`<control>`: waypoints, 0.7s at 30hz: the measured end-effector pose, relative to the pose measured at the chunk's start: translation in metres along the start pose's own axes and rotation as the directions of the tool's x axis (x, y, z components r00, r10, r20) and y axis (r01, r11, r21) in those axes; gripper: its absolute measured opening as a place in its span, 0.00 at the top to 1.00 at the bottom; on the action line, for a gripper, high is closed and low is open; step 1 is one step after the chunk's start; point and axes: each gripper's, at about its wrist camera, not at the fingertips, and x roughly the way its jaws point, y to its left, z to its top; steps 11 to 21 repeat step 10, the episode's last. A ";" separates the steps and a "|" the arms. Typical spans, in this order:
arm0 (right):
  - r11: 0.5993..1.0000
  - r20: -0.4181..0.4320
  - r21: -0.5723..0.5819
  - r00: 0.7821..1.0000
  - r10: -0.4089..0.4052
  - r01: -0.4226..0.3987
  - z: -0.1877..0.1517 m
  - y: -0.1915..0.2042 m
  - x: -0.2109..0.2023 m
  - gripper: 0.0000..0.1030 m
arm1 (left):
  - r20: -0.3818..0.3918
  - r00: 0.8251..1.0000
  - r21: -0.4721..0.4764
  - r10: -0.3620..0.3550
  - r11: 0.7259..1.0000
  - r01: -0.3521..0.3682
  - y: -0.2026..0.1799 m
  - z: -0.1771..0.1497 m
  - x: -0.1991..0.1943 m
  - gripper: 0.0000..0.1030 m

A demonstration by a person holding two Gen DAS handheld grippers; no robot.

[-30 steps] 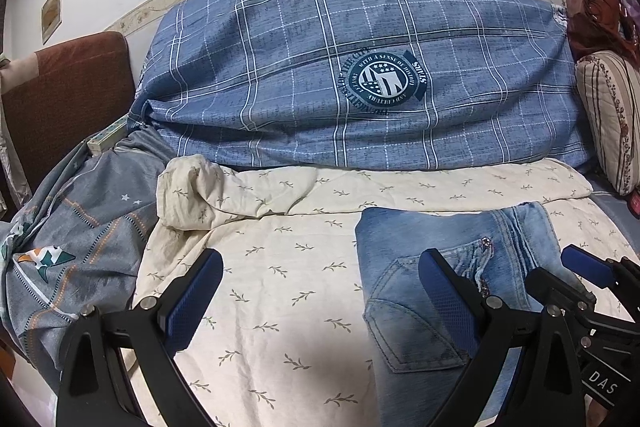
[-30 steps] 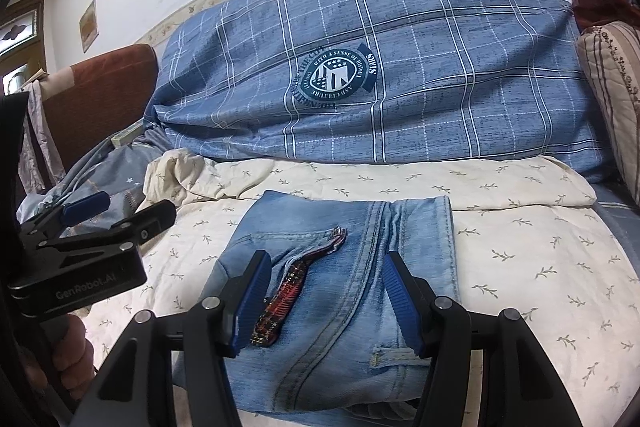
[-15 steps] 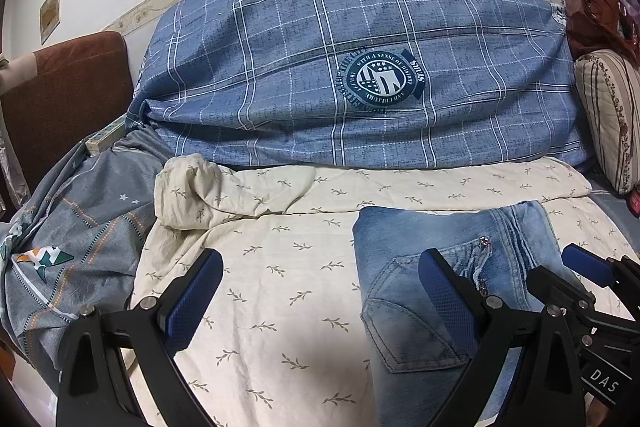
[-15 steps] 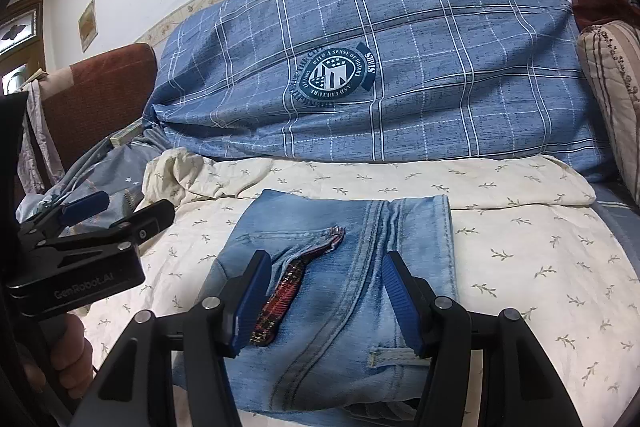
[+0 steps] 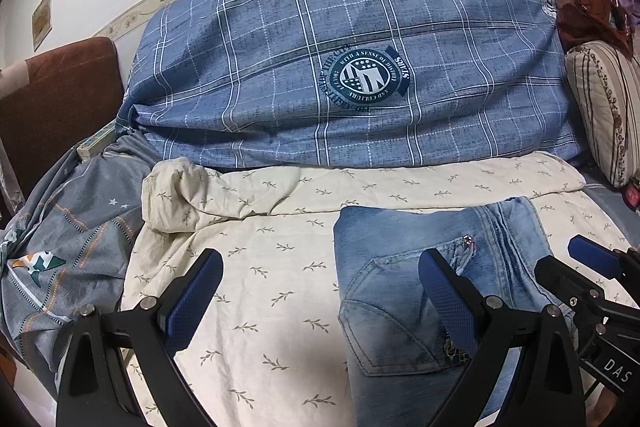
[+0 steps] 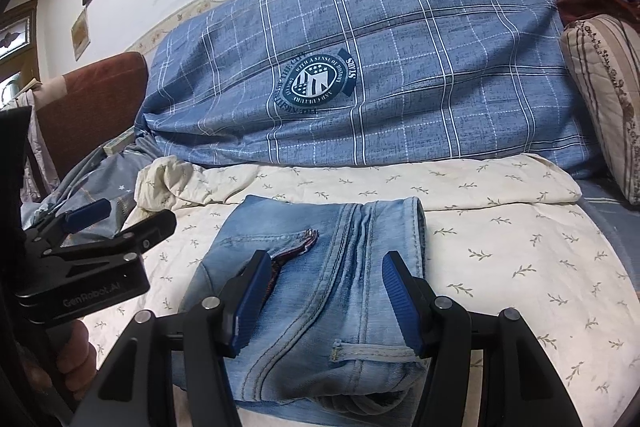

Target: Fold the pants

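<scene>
Light blue denim pants (image 6: 332,279) lie folded into a compact rectangle on a cream leaf-print sheet (image 6: 500,259); they also show in the left wrist view (image 5: 400,287), back pocket up. My right gripper (image 6: 326,297) is open and empty, its blue pads straddling the near part of the pants just above the fabric. My left gripper (image 5: 320,291) is open wide and empty, over the sheet at the pants' left edge. The right gripper's tip shows in the left wrist view (image 5: 588,267). The left gripper shows in the right wrist view (image 6: 100,223).
A large blue plaid bundle (image 5: 340,67) lies along the wall behind. A grey patterned quilt (image 5: 60,251) is bunched at the left, by a brown headboard (image 5: 52,107). A striped pillow (image 5: 604,107) stands at the right. The sheet (image 5: 180,195) is rumpled at its far left corner.
Both grippers have drifted slightly back and up from the pants. The red plaid lining seen earlier between the right fingers is now mostly hidden. The pants have not moved.
</scene>
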 end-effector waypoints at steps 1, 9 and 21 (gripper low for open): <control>1.000 0.000 0.001 1.000 0.003 -0.003 0.001 0.000 0.000 0.40 | 0.000 1.000 0.001 0.002 1.000 -0.002 0.000 0.000 0.000 0.05; 1.000 -0.009 -0.013 1.000 0.025 -0.025 0.000 0.014 0.007 0.40 | 0.007 1.000 -0.012 -0.005 1.000 0.005 0.011 -0.001 -0.002 0.05; 1.000 -0.009 -0.019 1.000 0.022 -0.022 -0.001 0.016 0.008 0.40 | 0.009 1.000 -0.011 0.003 1.000 -0.002 0.013 -0.002 -0.003 0.05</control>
